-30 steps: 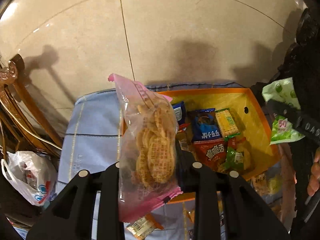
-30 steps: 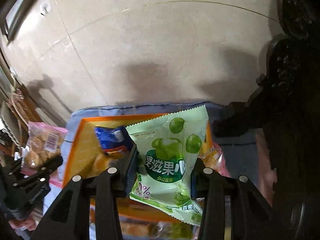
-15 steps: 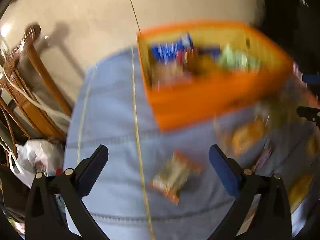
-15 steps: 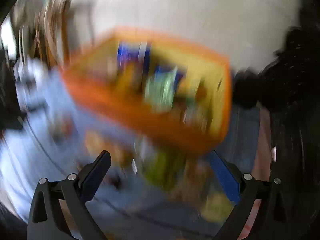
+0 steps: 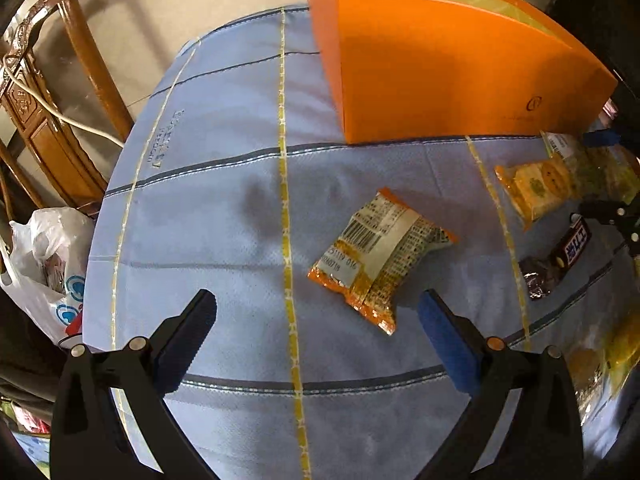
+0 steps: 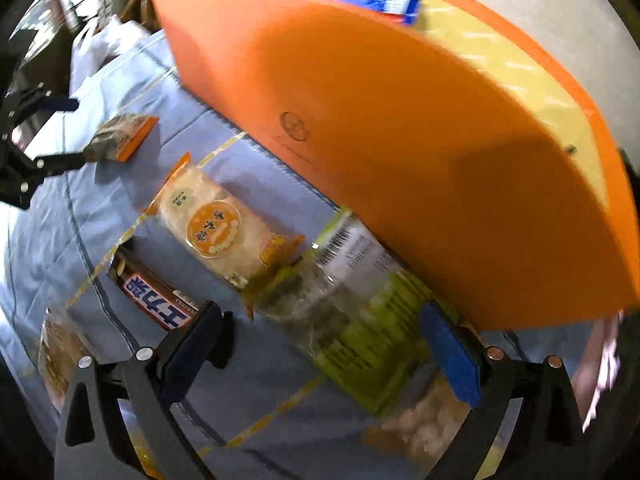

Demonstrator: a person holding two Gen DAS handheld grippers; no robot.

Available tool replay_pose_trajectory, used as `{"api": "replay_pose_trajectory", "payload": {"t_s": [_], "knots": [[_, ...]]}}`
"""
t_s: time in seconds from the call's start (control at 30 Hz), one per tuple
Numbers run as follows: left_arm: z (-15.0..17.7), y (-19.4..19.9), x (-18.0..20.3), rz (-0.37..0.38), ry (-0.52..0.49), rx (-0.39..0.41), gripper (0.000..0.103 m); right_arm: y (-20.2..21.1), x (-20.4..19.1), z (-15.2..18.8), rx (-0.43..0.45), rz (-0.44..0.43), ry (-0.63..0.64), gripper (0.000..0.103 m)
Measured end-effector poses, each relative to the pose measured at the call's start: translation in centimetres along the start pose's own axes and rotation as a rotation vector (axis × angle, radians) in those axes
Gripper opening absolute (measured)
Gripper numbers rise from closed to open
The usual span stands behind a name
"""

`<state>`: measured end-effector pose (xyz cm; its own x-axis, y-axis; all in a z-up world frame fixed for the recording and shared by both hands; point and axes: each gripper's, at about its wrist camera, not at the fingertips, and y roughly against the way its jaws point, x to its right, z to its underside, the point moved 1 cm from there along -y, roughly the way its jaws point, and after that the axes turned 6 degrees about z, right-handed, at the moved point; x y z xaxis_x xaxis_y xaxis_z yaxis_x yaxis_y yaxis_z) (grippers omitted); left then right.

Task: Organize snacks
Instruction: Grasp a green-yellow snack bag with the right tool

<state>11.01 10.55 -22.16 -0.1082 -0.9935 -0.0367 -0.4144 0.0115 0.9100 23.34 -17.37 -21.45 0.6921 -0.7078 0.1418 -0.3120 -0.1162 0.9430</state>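
An orange box stands on the blue cloth; it also fills the top of the right wrist view, with a blue packet inside. My left gripper is open and empty, low over the cloth, just short of an orange-edged snack packet lying barcode up. My right gripper is open and empty over a green clear packet beside the box. A round-cracker packet and a brown chocolate bar lie to its left.
The blue tablecloth has yellow stripes. A carved wooden chair and a white plastic bag stand off its left edge. More snack packets lie at the right. The right gripper's tips show at the right edge.
Both grippers have let go of their packets, the pink waffle bag and the green gummy bag, and opened. Both have dropped from above the box to low over the cloth in front of it.
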Motion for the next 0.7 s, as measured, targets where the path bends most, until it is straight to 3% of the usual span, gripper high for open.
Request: {"api": "replay_pose_trajectory", "payload": {"t_s": [0.23,0.37,0.47,0.5,0.57,0.7], "knots": [[0.8,0.3,-0.4,-0.045,-0.023,-0.022,0.099,-1.4,0.5,-0.5,-0.061,0.044,0.16,0.099],[0.8,-0.2,-1.0,-0.038,0.013,-0.04,0.099,-1.5,1.8,0.0,-0.157,-0.065,0.04,0.1],[0.4,-0.4,-1.0,-0.029,0.004,-0.027,0.099,-0.2,-0.7,1.1,-0.214,-0.131,0.175,0.1],[0.2,-0.5,-0.9,-0.027,-0.003,-0.02,0.099,0.4,-1.6,1.4,-0.211,-0.151,0.217,0.1],[-0.1,-0.4,-0.4,-0.026,-0.026,-0.004,0.099,1.4,-2.2,1.7,-0.175,-0.102,0.247,0.099],[-0.6,-0.1,0.9,-0.017,-0.094,0.032,0.099,2.9,-0.9,0.5,-0.09,-0.057,0.089,0.099]]}}
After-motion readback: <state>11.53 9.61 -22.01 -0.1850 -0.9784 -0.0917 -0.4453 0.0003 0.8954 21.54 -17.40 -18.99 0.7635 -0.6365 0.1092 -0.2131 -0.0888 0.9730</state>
